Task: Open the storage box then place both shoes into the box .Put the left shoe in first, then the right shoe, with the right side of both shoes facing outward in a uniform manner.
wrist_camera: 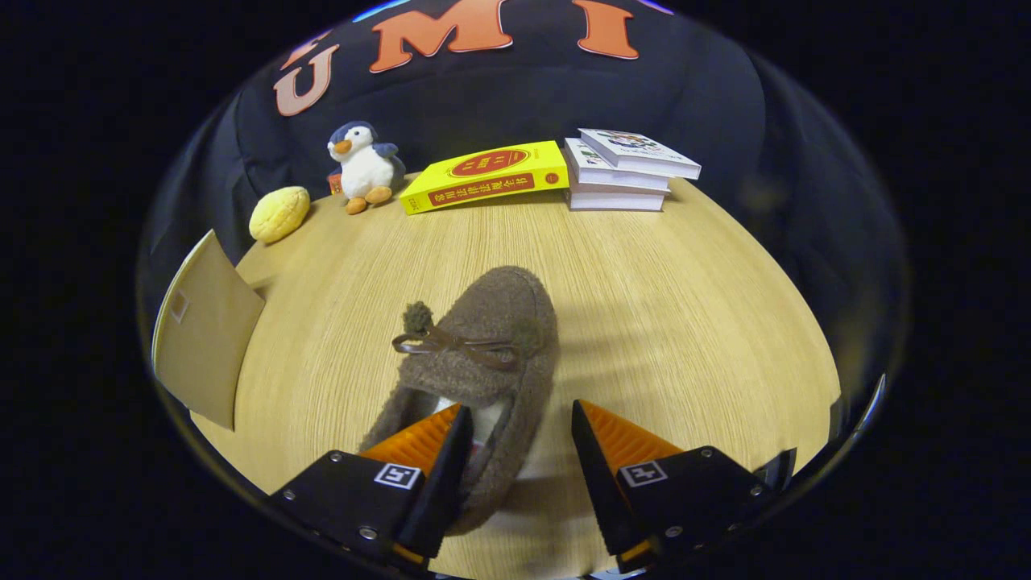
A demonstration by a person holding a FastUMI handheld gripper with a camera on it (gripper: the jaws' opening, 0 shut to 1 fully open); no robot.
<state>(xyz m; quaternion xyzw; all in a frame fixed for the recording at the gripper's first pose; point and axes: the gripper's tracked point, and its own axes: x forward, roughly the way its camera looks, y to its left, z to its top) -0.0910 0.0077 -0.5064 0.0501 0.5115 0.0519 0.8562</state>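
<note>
The gripper (pixel 515 423) has its jaws wide open, holding nothing, straddling the brown shoe's (pixel 483 354) near right wall; close squarely before lifting.

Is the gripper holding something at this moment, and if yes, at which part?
Nothing is held. The gripper is open around the heel end of the brown shoe on the table: one finger over its opening, the other on the outside, apart from it.
</note>
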